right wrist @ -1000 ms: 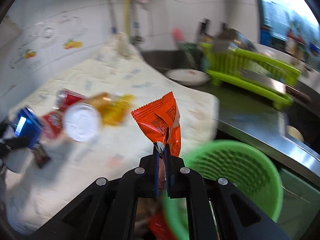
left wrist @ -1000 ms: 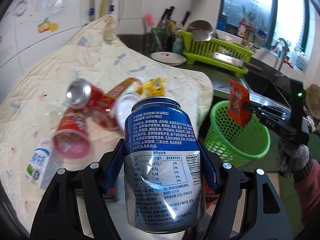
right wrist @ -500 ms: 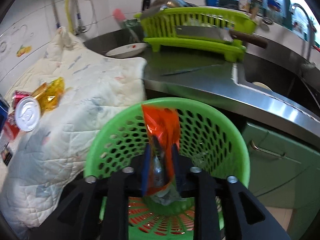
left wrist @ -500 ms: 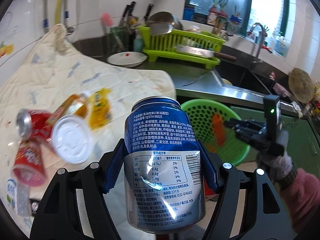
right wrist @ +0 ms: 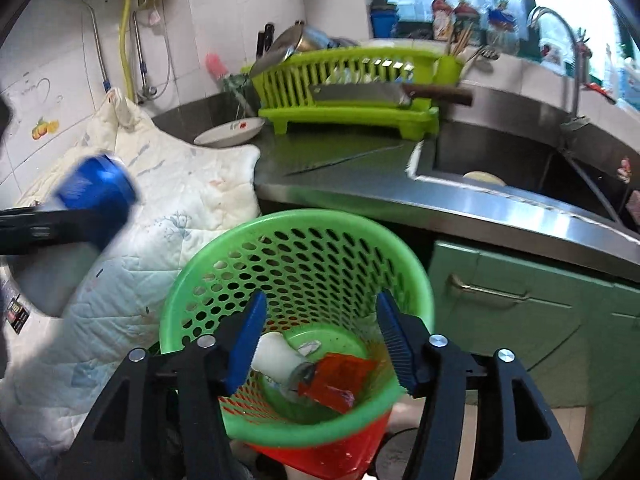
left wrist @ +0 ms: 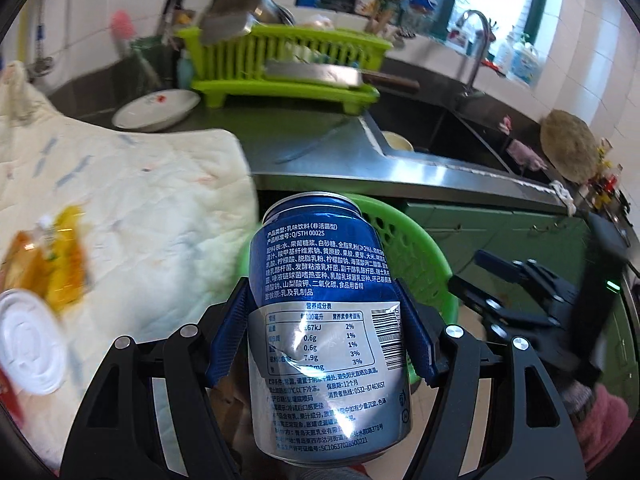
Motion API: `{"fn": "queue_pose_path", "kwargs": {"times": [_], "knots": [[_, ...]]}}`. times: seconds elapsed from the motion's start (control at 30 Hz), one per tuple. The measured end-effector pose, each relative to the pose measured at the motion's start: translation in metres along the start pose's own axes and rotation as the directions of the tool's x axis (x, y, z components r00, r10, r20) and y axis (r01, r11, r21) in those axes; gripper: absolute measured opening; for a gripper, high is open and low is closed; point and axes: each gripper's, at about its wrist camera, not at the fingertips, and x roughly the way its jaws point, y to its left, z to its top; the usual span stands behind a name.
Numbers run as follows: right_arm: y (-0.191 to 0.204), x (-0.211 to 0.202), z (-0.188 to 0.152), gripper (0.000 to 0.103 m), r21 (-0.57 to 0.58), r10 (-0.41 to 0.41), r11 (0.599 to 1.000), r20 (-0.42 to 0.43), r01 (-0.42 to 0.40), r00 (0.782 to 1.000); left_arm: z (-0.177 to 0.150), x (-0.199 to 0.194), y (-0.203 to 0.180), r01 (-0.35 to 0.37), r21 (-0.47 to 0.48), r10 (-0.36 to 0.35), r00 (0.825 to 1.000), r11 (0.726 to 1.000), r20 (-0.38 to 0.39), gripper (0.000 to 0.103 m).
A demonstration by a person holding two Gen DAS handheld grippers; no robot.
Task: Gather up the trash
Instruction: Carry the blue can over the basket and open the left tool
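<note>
Tools angle downward: left (left wrist: 320, 320) clamps can (left wrist: 326, 312), right (right wrist: 320, 340) opening above basket (right wrist: 304, 224).

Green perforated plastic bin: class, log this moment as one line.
bin: green perforated plastic bin, orange foil wrapper inside | right tongs: opening, empty, above bin | left tongs: grip blue drink can

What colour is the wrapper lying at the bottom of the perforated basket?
Orange-red: the crinkled snack wrapper in the green perforated plastic basket, clearest in the right wrist view.
</note>
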Motion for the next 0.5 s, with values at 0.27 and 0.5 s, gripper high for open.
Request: {"fn": "queue_pose_path", "kwargs": {"times": [0.27, 0.5], "knots": [[-0.022, -0.04, -0.026, 0.064, 0.038, -0.028, 0.999, 0.041, 0.026, 0.999, 0.003, 0.069, -0.03, 0.05, 0.013, -0.049, 0.995, 0.999, -0.091, 0.07], [-0.035, -0.051, -0.045, 0.064, 0.082, -0.046, 0.996, 0.033, 0.043, 0.998, -0.003, 0.105, -0.047, 0.09, 0.012, -0.086, 0.981, 0.996, -0.172, 0.08]]}}
